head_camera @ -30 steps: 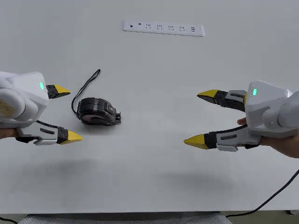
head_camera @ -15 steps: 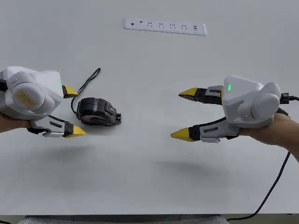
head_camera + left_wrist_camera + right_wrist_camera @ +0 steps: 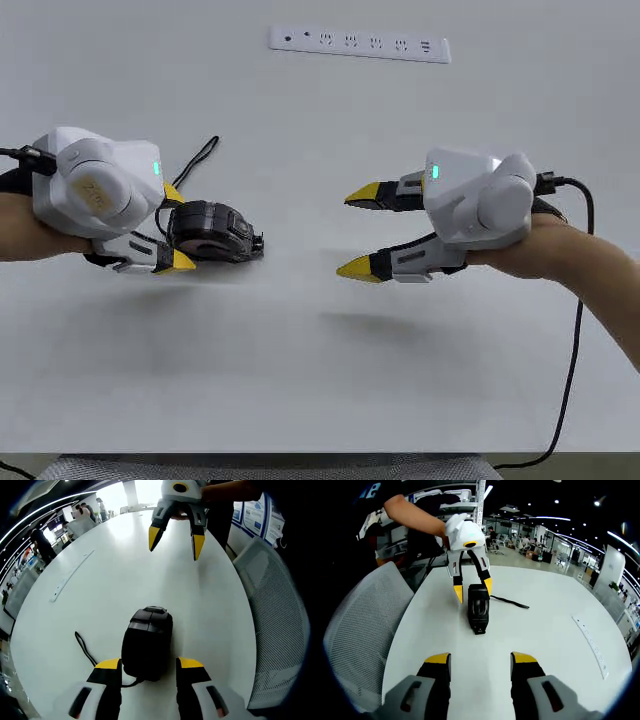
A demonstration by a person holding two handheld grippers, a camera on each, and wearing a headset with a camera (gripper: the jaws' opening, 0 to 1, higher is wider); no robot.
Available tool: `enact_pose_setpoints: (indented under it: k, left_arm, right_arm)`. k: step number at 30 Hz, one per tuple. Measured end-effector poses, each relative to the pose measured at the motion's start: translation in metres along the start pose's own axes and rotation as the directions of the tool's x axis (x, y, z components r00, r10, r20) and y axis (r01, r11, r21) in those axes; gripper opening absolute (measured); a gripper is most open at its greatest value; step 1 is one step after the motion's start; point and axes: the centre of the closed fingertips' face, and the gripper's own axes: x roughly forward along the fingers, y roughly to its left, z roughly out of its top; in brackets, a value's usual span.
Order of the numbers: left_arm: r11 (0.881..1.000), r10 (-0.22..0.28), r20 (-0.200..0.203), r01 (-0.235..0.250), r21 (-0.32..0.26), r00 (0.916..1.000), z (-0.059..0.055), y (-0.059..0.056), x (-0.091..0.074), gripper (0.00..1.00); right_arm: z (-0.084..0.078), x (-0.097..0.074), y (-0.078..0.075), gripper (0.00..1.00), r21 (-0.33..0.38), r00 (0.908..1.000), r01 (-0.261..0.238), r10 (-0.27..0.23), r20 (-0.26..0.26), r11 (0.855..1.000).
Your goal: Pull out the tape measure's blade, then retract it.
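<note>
Counter point(image 3: 320, 350): carries everything, running from the near edge to the far side.
Tape measure point(image 3: 212, 232): on the counter, left of centre.
Left claw point(image 3: 178, 226): at the left, with one jaw on the far side and one on the near side of the tape measure's left end; contact cannot be told.
Right claw point(image 3: 349, 233): right of centre, well apart from the tape measure, jaws spread and tips pointing left at it.
Strap point(image 3: 196, 160): lies on the counter, running from the tape measure's left end towards the far side, behind the left claw.
Power strip point(image 3: 360, 43): far side, centre-right, well behind both claws.
Cable point(image 3: 572, 340): trails from the right claw's rear to the near right.
Chair point(image 3: 250, 468): at the counter's near edge.
</note>
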Motion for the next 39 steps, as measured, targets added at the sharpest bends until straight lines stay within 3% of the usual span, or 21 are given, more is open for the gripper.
enact_pose_setpoints:
  k: [8, 13, 19, 23, 31, 39]
  left_arm:
    - [1.000, 0.010, -0.030, -0.010, 0.016, 0.9995, -0.003, 0.006, 0.006, 0.31]
    - [1.000, -0.011, -0.037, 0.012, 0.012, 0.9993, -0.003, 0.005, 0.007, 0.30]
    - [1.000, -0.016, -0.037, 0.017, 0.017, 0.9992, -0.004, 0.005, 0.007, 0.30]
    - [0.999, -0.024, -0.028, 0.025, 0.022, 0.9993, -0.004, 0.004, 0.006, 0.29]
    - [0.999, -0.033, -0.024, 0.033, 0.019, 0.9992, -0.005, 0.004, 0.006, 0.29]
    - [0.999, -0.033, -0.025, 0.034, 0.019, 0.9991, -0.005, 0.004, 0.006, 0.29]
  right_arm:
    - [0.003, 0.026, 0.004, 0.42, -0.022, 0.9992, -0.040, 0.039, -0.004, 0.999]
    - [0.004, 0.042, 0.006, 0.40, -0.026, 0.9979, -0.065, 0.065, -0.007, 0.998]
    - [0.005, 0.049, 0.006, 0.37, -0.028, 0.9971, -0.075, 0.075, -0.006, 0.997]
    - [0.006, 0.068, 0.007, 0.35, -0.030, 0.9947, -0.103, 0.103, -0.006, 0.994]
    - [0.009, 0.088, 0.008, 0.32, -0.033, 0.9910, -0.134, 0.134, -0.004, 0.990]
    - [0.010, 0.094, 0.009, 0.28, -0.038, 0.9895, -0.145, 0.145, -0.003, 0.989]
